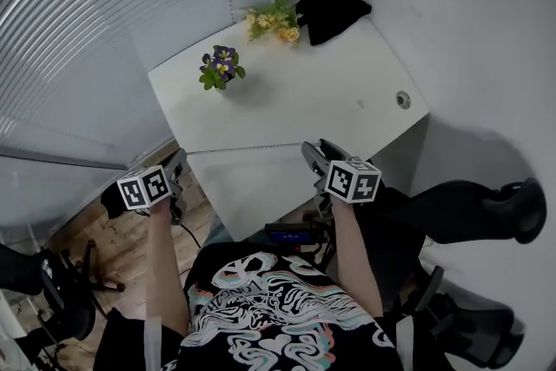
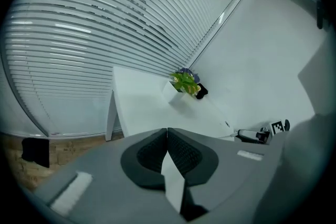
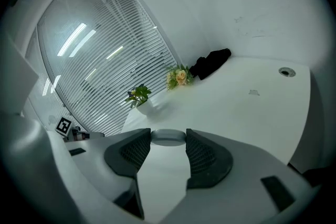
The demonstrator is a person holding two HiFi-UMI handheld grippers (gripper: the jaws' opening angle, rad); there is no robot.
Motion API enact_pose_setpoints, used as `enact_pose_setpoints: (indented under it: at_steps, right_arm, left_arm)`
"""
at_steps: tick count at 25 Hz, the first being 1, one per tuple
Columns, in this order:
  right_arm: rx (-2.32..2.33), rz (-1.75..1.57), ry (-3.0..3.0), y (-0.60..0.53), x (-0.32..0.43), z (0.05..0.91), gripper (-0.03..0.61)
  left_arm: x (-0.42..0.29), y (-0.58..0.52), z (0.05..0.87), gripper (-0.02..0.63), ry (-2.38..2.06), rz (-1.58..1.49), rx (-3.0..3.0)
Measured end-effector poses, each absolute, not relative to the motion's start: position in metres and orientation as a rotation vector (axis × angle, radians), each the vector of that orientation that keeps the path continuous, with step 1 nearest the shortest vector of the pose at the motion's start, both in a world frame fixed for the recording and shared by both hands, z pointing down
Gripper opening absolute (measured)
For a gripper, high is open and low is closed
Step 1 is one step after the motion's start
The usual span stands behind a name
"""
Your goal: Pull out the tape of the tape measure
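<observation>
The right gripper (image 3: 168, 140) has its jaws clamped on the grey tape measure (image 3: 168, 136) (left gripper (image 2: 167, 131) jaws together)

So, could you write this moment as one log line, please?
left gripper: shut | right gripper: shut on grey tape measure | pulled-out tape: none visible

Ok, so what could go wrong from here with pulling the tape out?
The right gripper pinches the grey round case only at its jaw tips, so a pull might twist or slip it out. The left gripper is shut and off the left side of the table, apart from the case; it would have to open to take the tape end, which I cannot make out. A long pull might sweep the purple flowers.
</observation>
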State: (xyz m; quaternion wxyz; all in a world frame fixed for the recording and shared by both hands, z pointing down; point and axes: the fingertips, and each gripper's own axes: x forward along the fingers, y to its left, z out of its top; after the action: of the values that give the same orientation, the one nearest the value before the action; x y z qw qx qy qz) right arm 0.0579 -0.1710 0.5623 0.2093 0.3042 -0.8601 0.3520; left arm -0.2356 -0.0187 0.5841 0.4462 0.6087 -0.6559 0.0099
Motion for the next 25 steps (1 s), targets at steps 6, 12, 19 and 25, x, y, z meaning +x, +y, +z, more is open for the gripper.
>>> enact_pose_setpoints:
  at_steps: [6,12,19,25]
  right_arm:
    - [0.866,0.984,-2.376,-0.181,0.06,0.562,0.216]
    - [0.876,0.989,-2.365,-0.186,0.059,0.567,0.216]
    - [0.875,0.998,-2.338,-0.183,0.054,0.577,0.216]
    - [0.886,0.998,-2.321,-0.186,0.047,0.582,0.216]
  left_arm:
    - [-0.253,-0.016,0.587,0.005,-1.648,0.028,1.476]
    - [-0.264,-0.014,0.592,0.005,-1.654,0.035,1.455]
    - [-0.271,-0.015,0.599,0.005,-1.641,0.053,1.466]
    - [-0.282,-0.015,0.605,0.005,-1.636,0.075,1.45]
